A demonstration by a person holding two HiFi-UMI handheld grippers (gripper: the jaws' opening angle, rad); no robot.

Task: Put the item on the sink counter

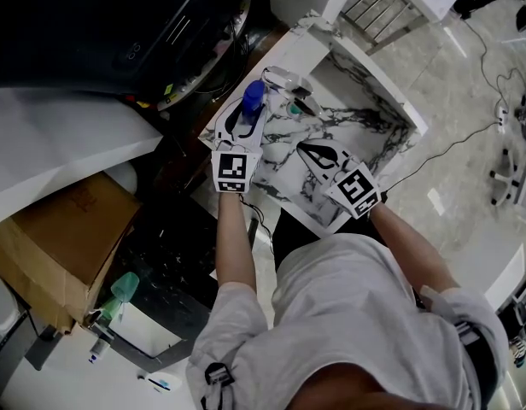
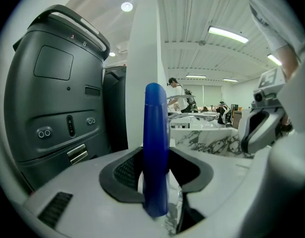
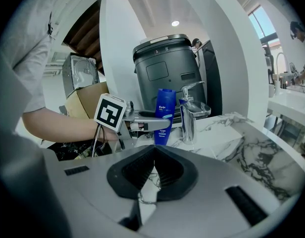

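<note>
A blue bottle (image 1: 253, 99) stands upright at the back left corner of the marble sink counter (image 1: 365, 126), just left of the chrome faucet (image 1: 294, 92). My left gripper (image 1: 249, 116) is shut on it. In the left gripper view the bottle (image 2: 155, 148) fills the gap between the pads. In the right gripper view the bottle (image 3: 165, 114) appears to rest its base on the counter (image 3: 251, 148) beside the faucet (image 3: 191, 114), with the left gripper (image 3: 155, 123) around its middle. My right gripper (image 1: 307, 149) hovers shut and empty over the counter's middle (image 3: 153, 158).
A large black appliance (image 1: 118, 24) rises right behind the bottle, also visible in the left gripper view (image 2: 58, 108). A cardboard box (image 1: 58, 246) lies on the floor to the left. The sink basin wall (image 1: 391, 114) borders the counter at the right.
</note>
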